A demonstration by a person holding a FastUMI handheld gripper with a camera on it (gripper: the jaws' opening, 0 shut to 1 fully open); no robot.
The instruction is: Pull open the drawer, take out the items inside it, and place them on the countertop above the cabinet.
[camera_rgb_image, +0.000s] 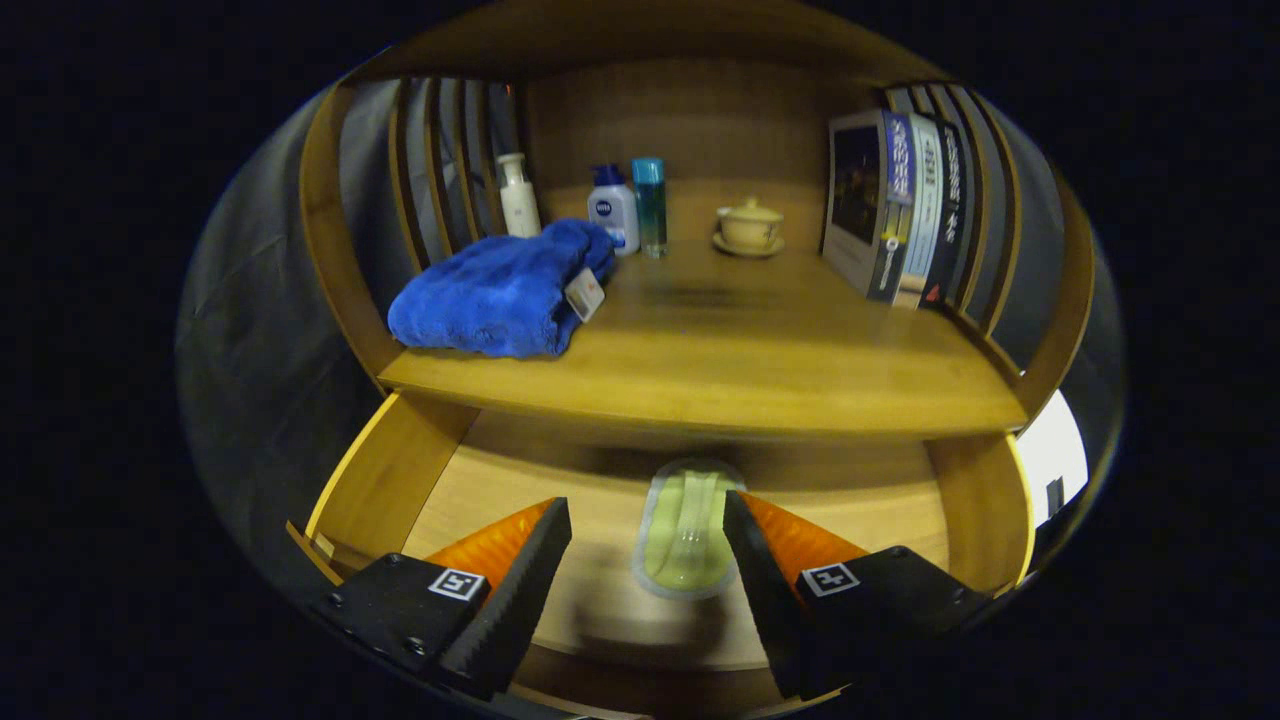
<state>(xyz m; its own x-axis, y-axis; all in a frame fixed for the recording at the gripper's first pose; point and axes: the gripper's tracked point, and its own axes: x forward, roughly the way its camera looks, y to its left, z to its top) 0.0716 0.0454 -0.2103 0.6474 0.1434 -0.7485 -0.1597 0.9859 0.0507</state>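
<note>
- The drawer (400,480) is pulled open below the countertop (720,370), and a pale green packet (688,535) lies flat on the drawer floor, near its back under the countertop edge.
- The gripper (648,560) hovers over the drawer with jaws released and wide apart; the packet is between the fingers, close to the right one, not yet touched.
- The packet looks light, soft and thin, with a sealed rim, perhaps slippery; I would pinch it across the narrow middle.
- On the countertop a blue towel (500,295) lies at the left, so the bare middle is a good place.
</note>
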